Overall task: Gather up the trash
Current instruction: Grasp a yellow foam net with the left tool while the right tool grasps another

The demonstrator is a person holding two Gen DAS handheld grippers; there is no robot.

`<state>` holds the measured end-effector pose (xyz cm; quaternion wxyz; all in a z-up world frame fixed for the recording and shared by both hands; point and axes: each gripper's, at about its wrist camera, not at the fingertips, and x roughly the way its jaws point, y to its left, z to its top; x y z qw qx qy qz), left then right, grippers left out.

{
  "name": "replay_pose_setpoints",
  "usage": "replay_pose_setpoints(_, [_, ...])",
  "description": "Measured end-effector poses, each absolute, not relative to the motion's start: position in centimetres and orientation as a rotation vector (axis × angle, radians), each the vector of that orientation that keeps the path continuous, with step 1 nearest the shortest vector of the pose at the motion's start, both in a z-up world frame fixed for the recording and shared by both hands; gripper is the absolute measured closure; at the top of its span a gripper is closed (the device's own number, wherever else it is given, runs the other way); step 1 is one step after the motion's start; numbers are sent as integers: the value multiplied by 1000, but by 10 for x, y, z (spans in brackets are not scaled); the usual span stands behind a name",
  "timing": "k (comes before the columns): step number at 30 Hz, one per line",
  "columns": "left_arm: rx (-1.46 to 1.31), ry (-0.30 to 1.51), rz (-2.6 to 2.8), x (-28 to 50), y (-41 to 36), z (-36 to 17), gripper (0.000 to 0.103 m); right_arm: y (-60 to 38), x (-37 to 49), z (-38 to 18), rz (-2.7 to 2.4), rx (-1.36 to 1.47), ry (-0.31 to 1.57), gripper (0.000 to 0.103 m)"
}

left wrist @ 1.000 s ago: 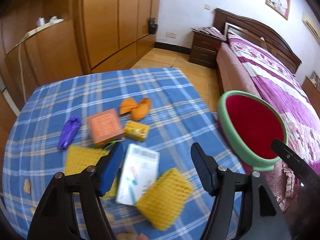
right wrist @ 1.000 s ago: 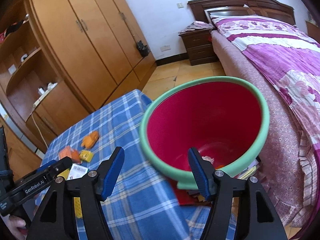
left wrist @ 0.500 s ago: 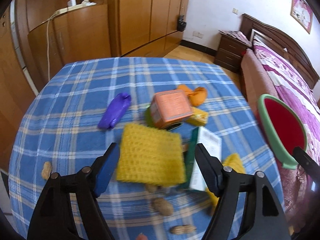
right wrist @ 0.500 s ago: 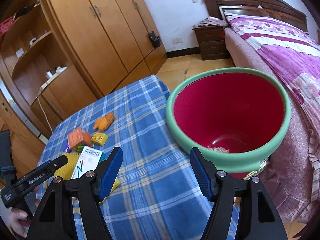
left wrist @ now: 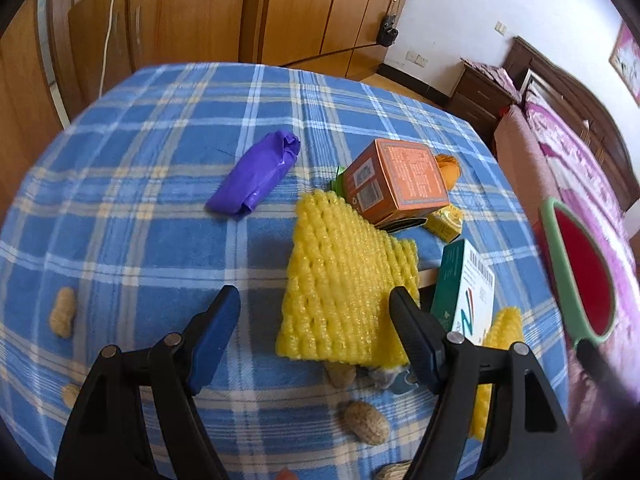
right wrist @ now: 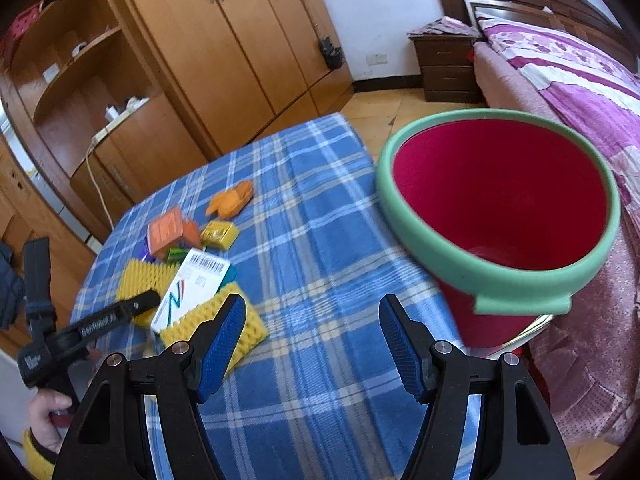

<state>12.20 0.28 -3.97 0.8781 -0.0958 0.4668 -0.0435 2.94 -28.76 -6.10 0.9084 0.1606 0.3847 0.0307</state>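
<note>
Yellow foam netting [left wrist: 344,280] is seen at one o'clock of the wide-open, empty left gripper [left wrist: 314,320], its long axis pointing away.

A wooden wardrobe [right wrist: 240,40] lines the white wall [right wrist: 360,4] (daylight brightens it). A dark nightstand [right wrist: 444,68] stands beside the bed [right wrist: 580,80] on the tan floor [right wrist: 380,104].

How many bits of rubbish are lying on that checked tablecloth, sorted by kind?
Counting what the two views show:
Yellow foam nets: 2
Boxes: 3, orange box, small yellow box, white and green box
Purple wrapper: 1
Orange peel: 1
Green scrap under the orange box: 1
Peanuts in shell: at least 5, such as and
Total: at least 13
</note>
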Motion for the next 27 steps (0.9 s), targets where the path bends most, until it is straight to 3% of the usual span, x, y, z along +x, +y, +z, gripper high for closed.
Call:
replay_pose_setpoints(11, [-234, 905, -222, 107, -2, -21, 87, -251, 41, -81, 171, 290, 881, 32])
replay_pose_setpoints(27, [-190, 907, -216, 94, -5, -15, 91, -235, 57, -90, 208, 306, 867, 33])
